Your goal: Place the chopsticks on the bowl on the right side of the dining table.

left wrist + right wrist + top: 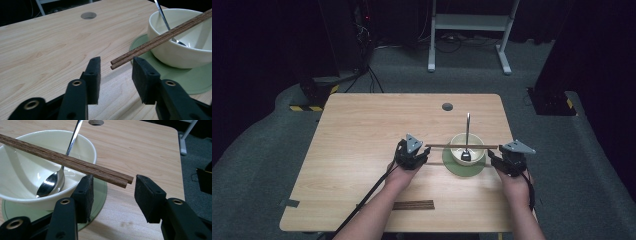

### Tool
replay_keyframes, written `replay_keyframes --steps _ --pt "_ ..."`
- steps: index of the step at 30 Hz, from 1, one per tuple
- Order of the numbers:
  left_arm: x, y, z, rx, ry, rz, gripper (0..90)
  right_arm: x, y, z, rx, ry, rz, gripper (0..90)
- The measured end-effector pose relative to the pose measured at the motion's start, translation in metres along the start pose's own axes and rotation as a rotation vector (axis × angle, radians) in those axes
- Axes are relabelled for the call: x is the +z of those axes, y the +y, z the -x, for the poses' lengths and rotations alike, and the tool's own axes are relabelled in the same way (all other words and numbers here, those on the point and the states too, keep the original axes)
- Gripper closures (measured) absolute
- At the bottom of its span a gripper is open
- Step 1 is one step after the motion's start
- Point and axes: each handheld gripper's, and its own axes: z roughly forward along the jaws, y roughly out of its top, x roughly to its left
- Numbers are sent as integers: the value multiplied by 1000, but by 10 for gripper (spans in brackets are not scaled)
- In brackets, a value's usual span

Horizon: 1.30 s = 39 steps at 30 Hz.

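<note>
With the 2 chopsticks [160,40] resting across the bowl [30,187] rim, both the left gripper [116,75] and right gripper [113,195] stand apart: draw them back level

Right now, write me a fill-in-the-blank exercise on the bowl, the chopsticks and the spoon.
1. The pair of brown wooden chopsticks lies across the rim of the cream ceramic ____.
2. The bowl stands on a round ____ mat.
3. Leaning inside the bowl is a shiny metal ____.
4. The pads of both tongs, left and right, stand ____ the chopstick ends.

Missing words: bowl; green; spoon; clear of
</note>
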Motion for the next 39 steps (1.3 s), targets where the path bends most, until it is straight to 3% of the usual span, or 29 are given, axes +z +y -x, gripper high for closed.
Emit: replay_keyframes --steps 6,21,24,34,39 --pt "5 -2 0 -7 -7 -10 672 3 2 0 -8 5 -7 496" --pt "6 -3 2 3 -4 -16 644 0 2 -2 -11 -7 -3 525" --pt "2 -6 2 7 -11 -23 666 -2 1 -2 -8 -6 8 587" --pt "-2 -8 -1 0 -8 -6 764 -3 -8 0 13 -34 9 661" --pt "0 -8 1 3 -5 -7 803 -5 -8 -1 -2 -43 15 725"
